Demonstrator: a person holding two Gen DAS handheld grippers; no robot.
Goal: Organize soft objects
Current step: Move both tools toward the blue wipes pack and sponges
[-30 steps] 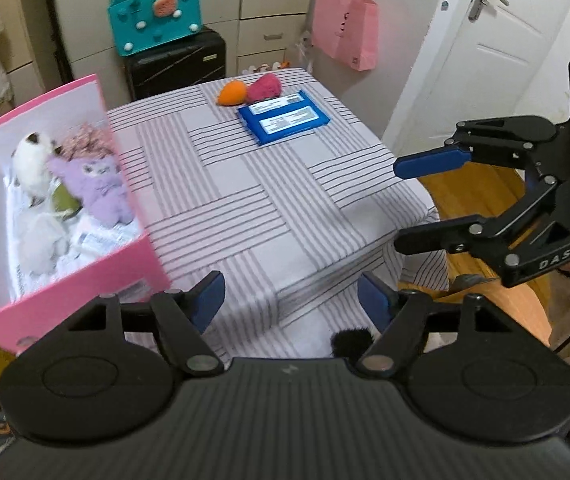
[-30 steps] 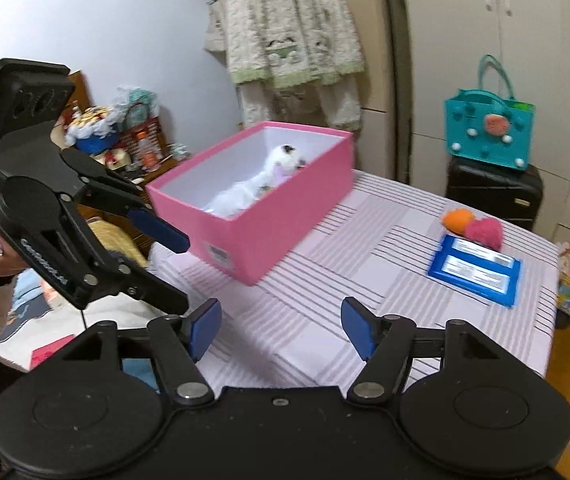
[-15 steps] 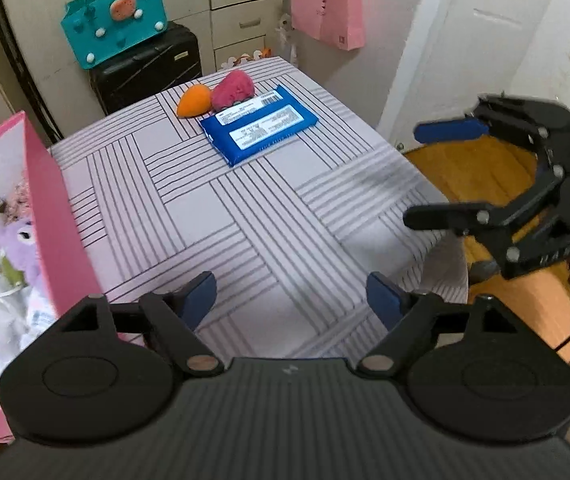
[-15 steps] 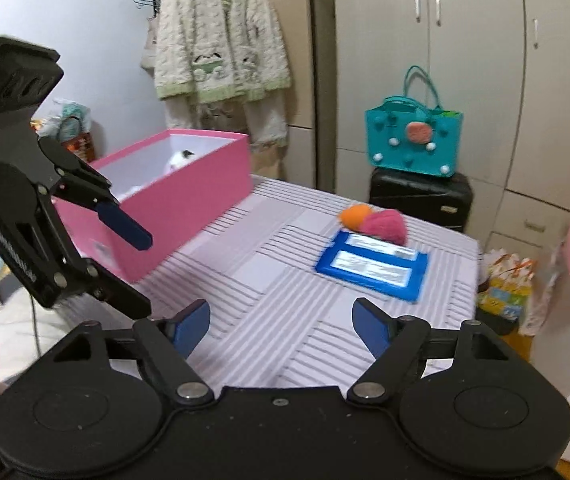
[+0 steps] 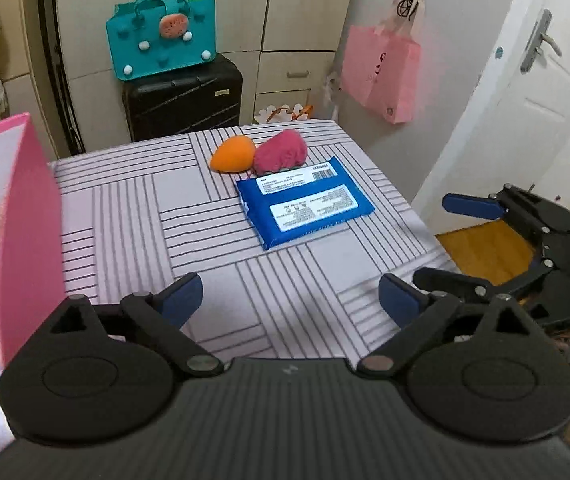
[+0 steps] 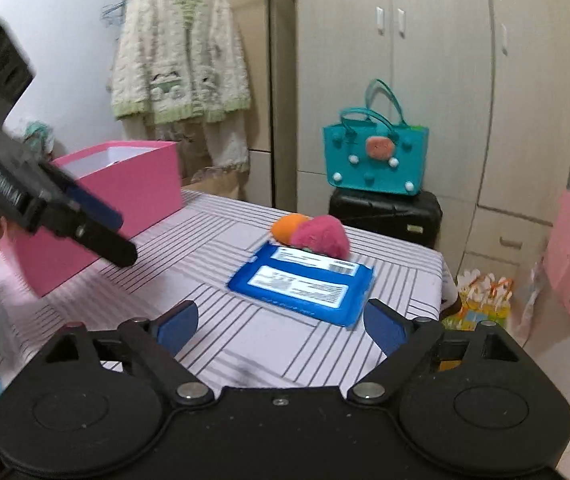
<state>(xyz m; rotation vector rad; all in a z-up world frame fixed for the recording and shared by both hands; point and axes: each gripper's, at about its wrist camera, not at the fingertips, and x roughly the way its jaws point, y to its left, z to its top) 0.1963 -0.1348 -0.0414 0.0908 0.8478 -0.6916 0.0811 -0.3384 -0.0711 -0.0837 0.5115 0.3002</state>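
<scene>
Blue packet (image 6: 303, 282) lies flat near table's (image 5: 189, 240) far right corner, long axis across right gripper (image 6: 281, 322), probably nearer; both empty, jaws opening; left gripper (image 5: 291, 300).

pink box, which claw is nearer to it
Left. The left claw is right beside the pink box; the right claw is across the table, by the blue pack.

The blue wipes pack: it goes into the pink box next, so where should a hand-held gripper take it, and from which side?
Probably across the short width of the blue wipes pack, at its near free end, coming from above. It lies flat on the striped tablecloth, and the pink plush crowds its far edge. The right hand-held gripper is nearest, jaws opening, nothing between them.
</scene>
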